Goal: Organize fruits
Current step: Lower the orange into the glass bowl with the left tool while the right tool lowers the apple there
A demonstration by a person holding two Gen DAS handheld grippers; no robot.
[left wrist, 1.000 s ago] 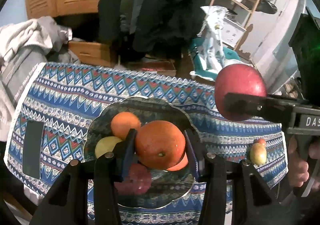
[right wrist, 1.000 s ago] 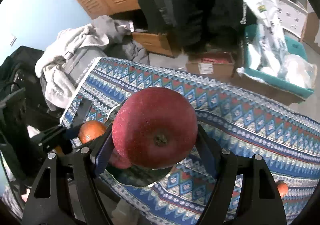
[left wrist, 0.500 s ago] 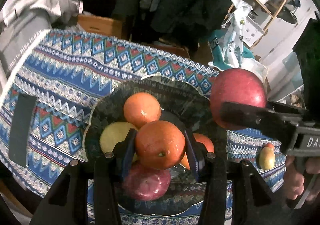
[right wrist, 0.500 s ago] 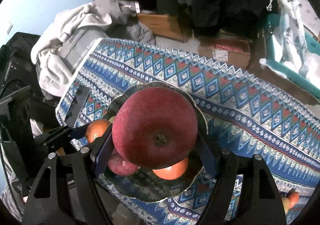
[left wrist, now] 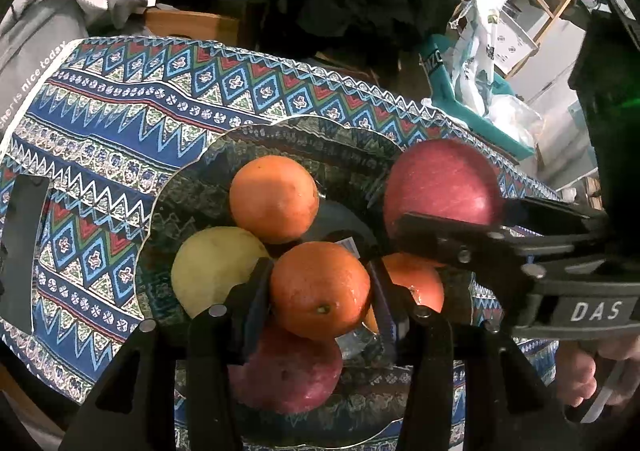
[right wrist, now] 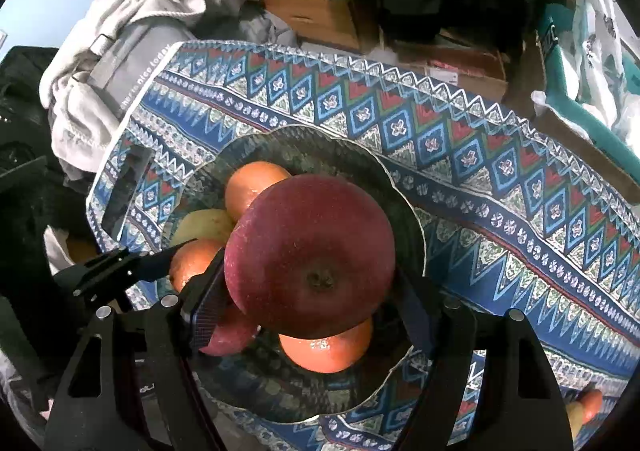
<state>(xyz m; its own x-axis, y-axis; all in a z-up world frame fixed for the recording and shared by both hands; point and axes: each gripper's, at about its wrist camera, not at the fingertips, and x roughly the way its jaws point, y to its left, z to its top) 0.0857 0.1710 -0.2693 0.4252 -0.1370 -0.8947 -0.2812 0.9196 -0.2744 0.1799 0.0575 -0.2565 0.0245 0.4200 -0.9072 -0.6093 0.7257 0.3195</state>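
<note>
Left hand-held gripper (left wrist: 320, 291) clamped on an orange (left wrist: 319, 288); right hand-held gripper (right wrist: 310, 291) clamped on a red apple (right wrist: 310, 261). Both hang above the dark plate (left wrist: 192, 187) on the patterned tabletop (left wrist: 120, 99). Plate contents: red apple below (left wrist: 286, 379), two oranges (left wrist: 274, 198), yellow fruit (left wrist: 214, 271).

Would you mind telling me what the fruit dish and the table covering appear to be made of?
Dish: probably glass, dark and glossy; embossed texture and scalloped rim glint, though glazed ceramic is possible. Table covering: woven or printed cloth, matte; its geometric bands drape over the edge.
</note>
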